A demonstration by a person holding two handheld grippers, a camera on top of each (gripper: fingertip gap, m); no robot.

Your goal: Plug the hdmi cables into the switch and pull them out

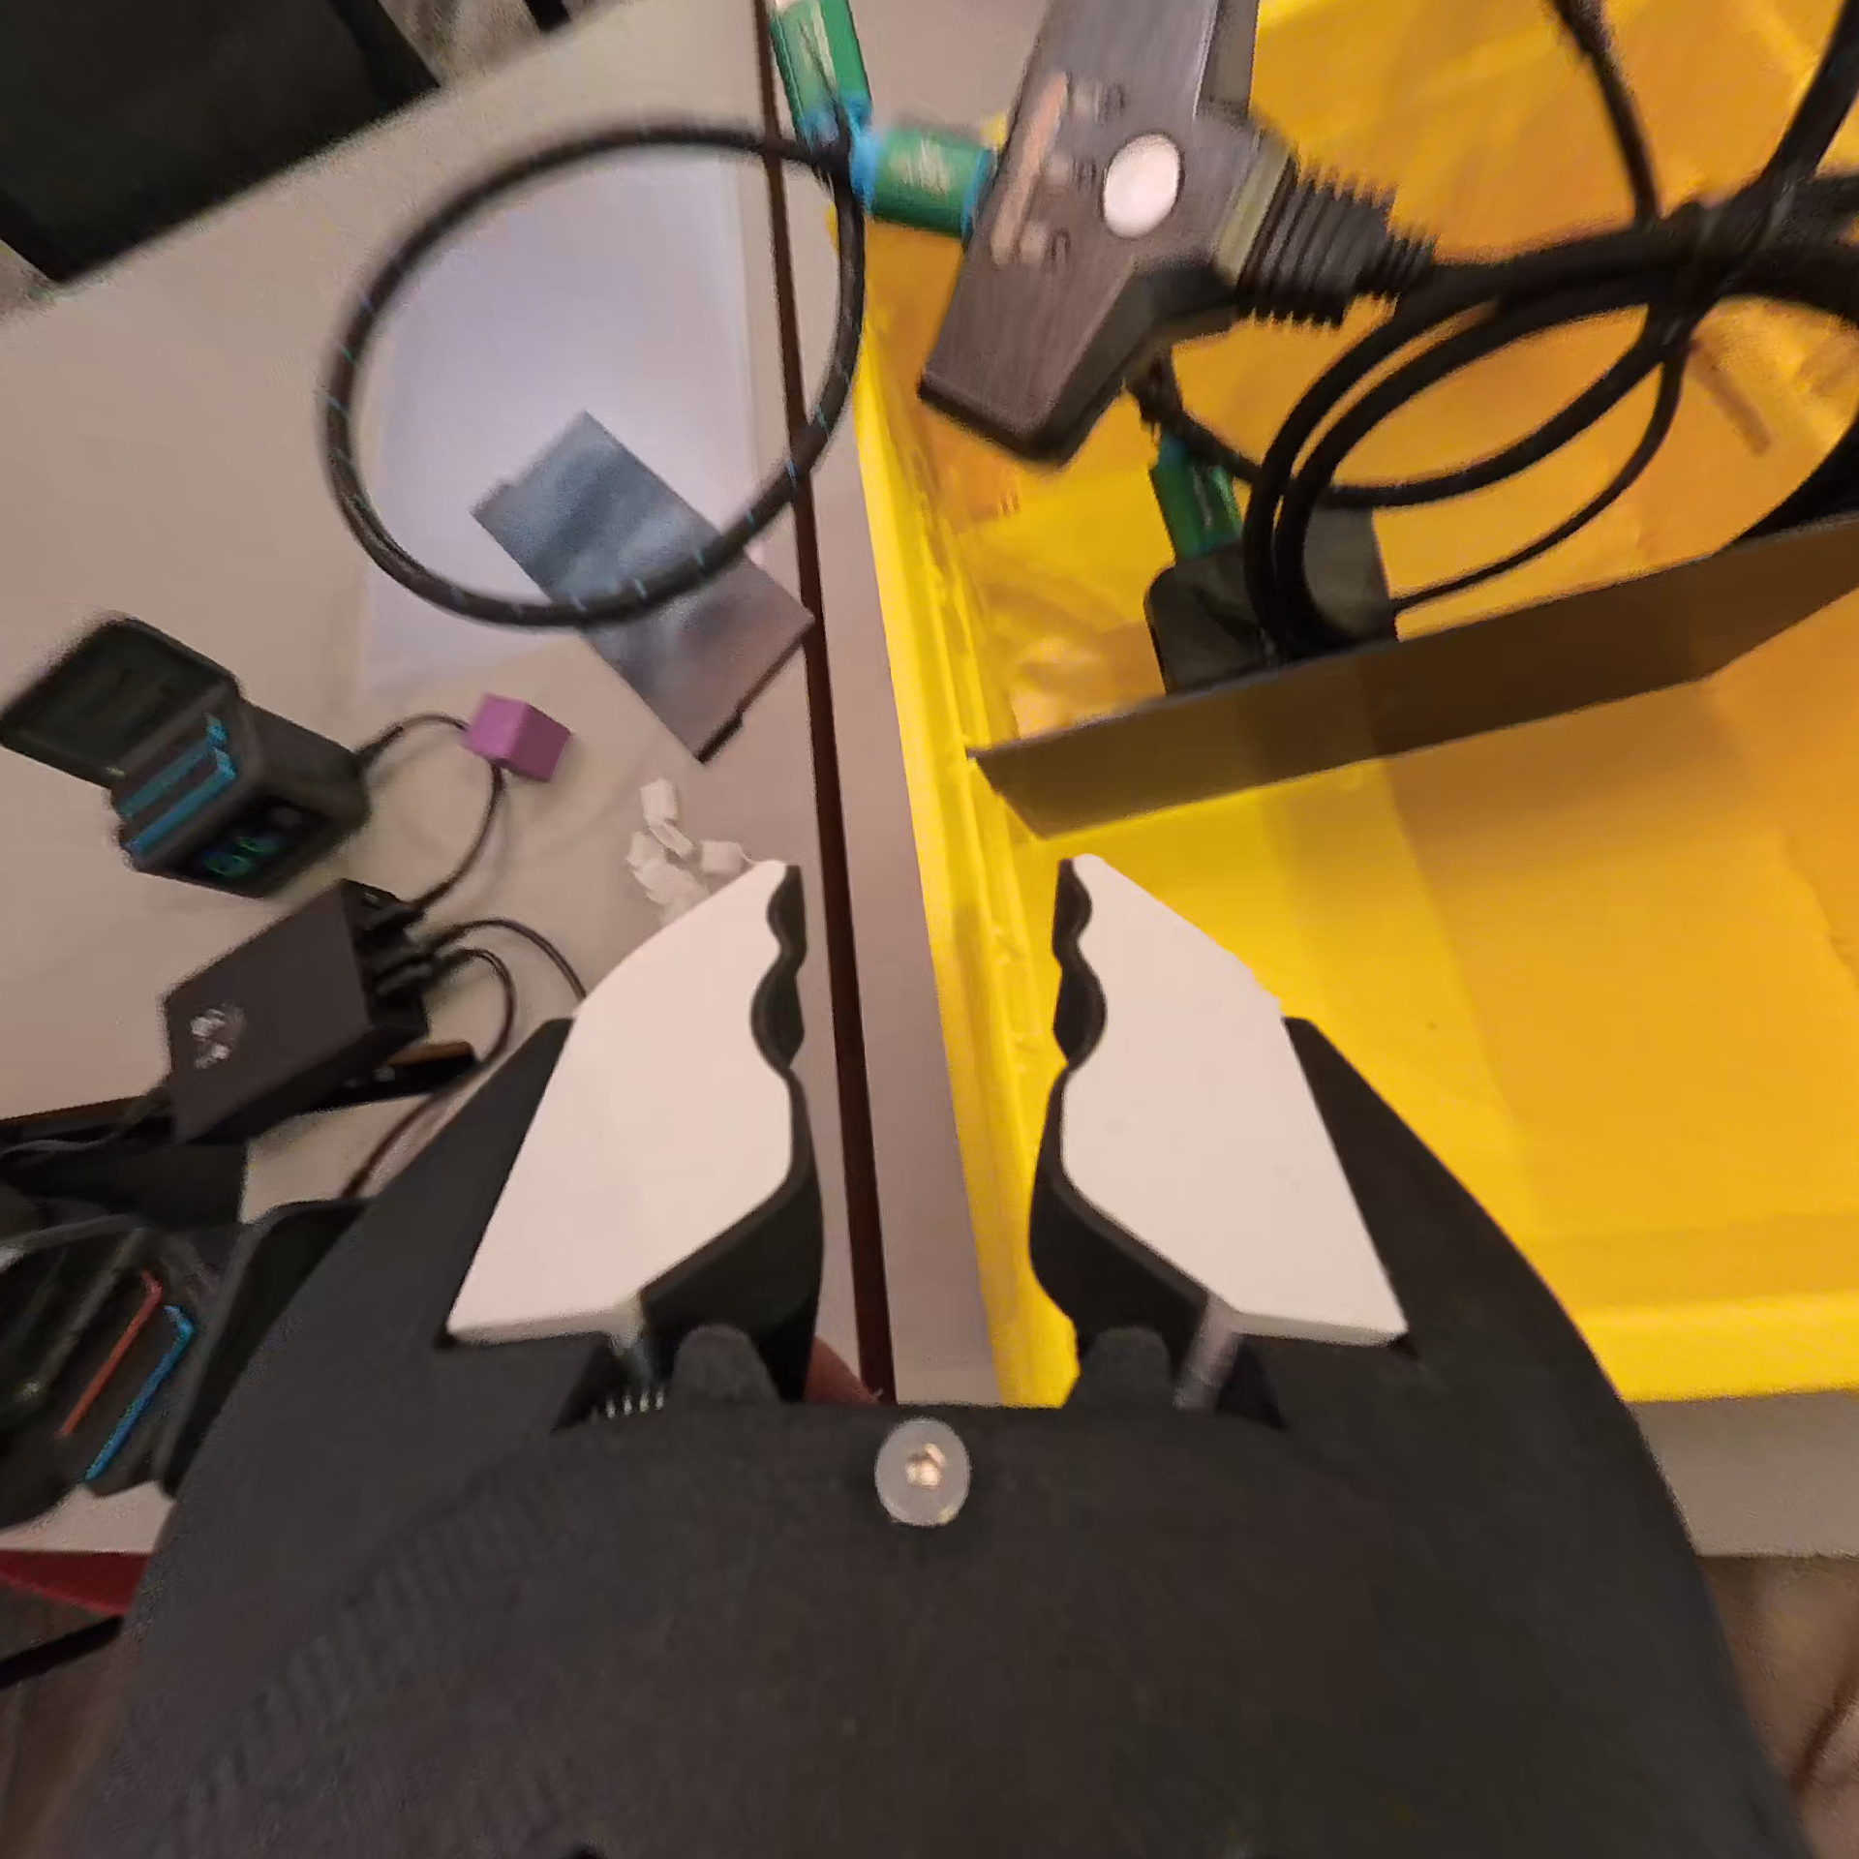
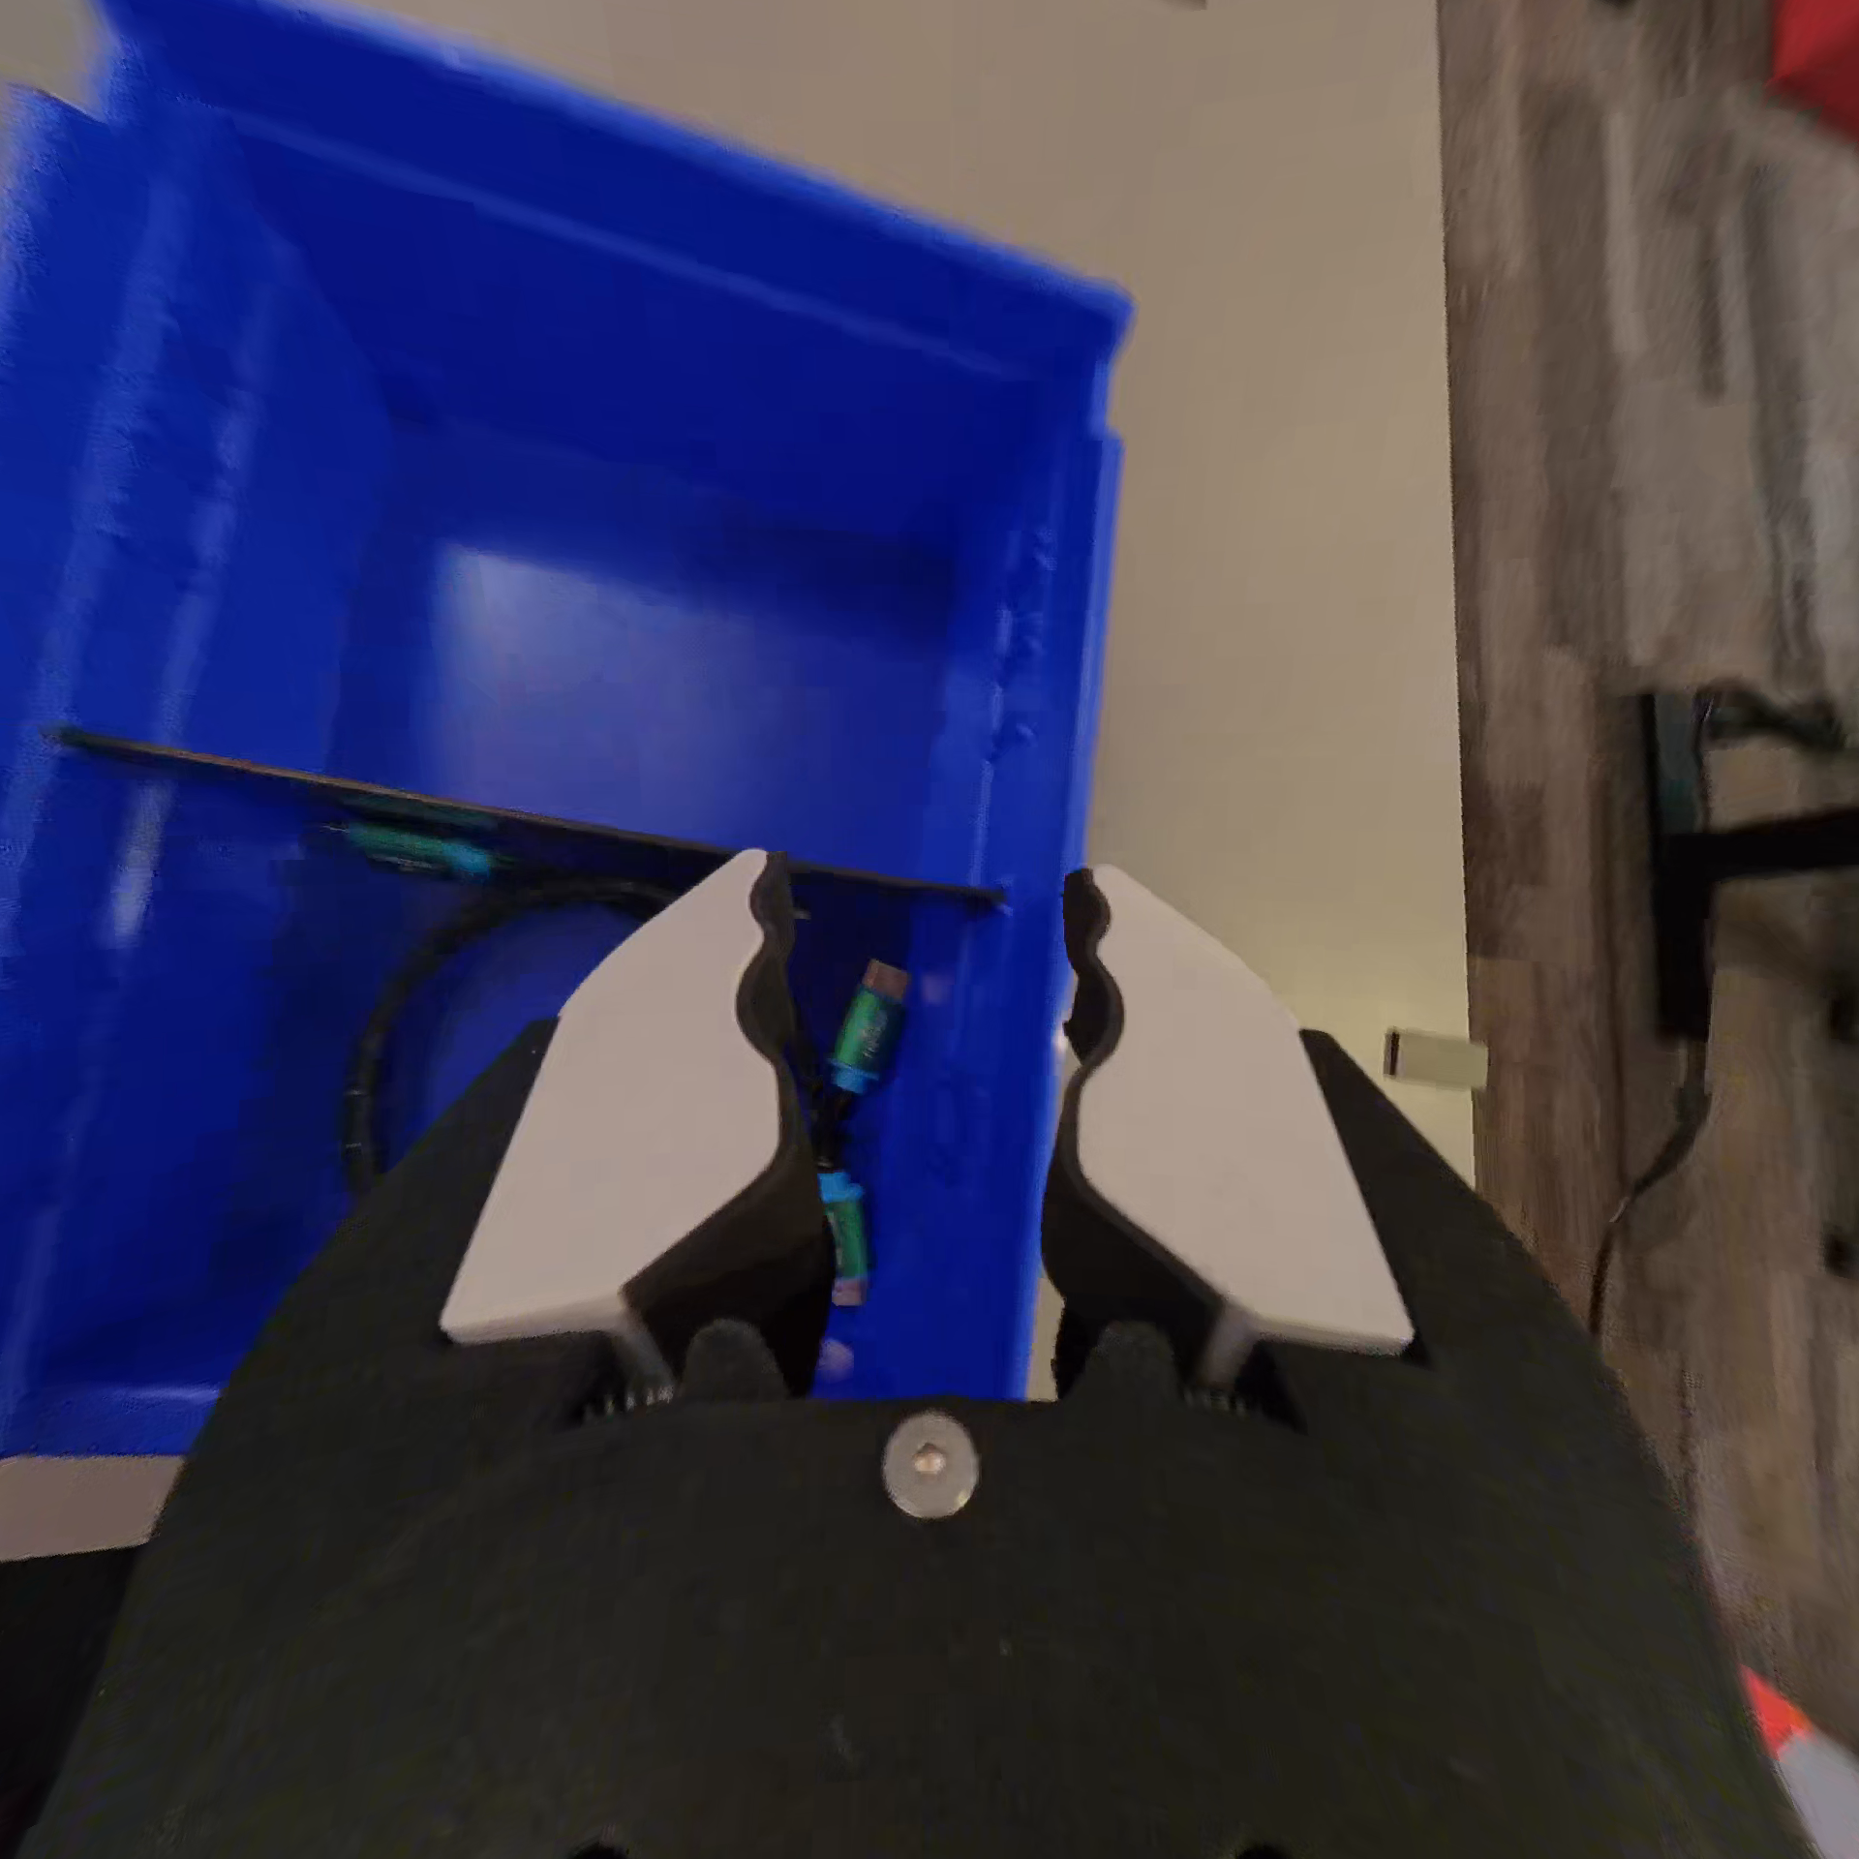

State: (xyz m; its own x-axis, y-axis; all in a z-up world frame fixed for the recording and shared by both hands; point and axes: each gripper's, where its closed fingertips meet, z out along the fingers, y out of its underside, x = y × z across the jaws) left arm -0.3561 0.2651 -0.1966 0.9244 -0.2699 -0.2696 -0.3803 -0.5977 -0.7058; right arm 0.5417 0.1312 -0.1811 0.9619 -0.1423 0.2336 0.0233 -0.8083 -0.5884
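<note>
In the left wrist view the dark grey switch (image 1: 1096, 211) with a round silver button sits tilted over the rim of a yellow bin (image 1: 1408, 1107). A green HDMI plug (image 1: 920, 176) is in its left side and a black plug (image 1: 1318, 246) in its right. A black braided cable (image 1: 604, 382) loops to the left. My left gripper (image 1: 931, 885) is open and empty, well below the switch. My right gripper (image 2: 925, 885) is open and empty over the right wall of a blue bin (image 2: 604, 503). Green-ended cables (image 2: 870, 1026) lie in that bin.
Black dividers cross the yellow bin (image 1: 1408, 684) and the blue bin (image 2: 503, 815). Left of the yellow bin lie black adapters (image 1: 191, 765), a purple cube (image 1: 518, 734), a black box (image 1: 292, 1006) and a grey card (image 1: 644, 573). Wood floor (image 2: 1660, 503) is at right.
</note>
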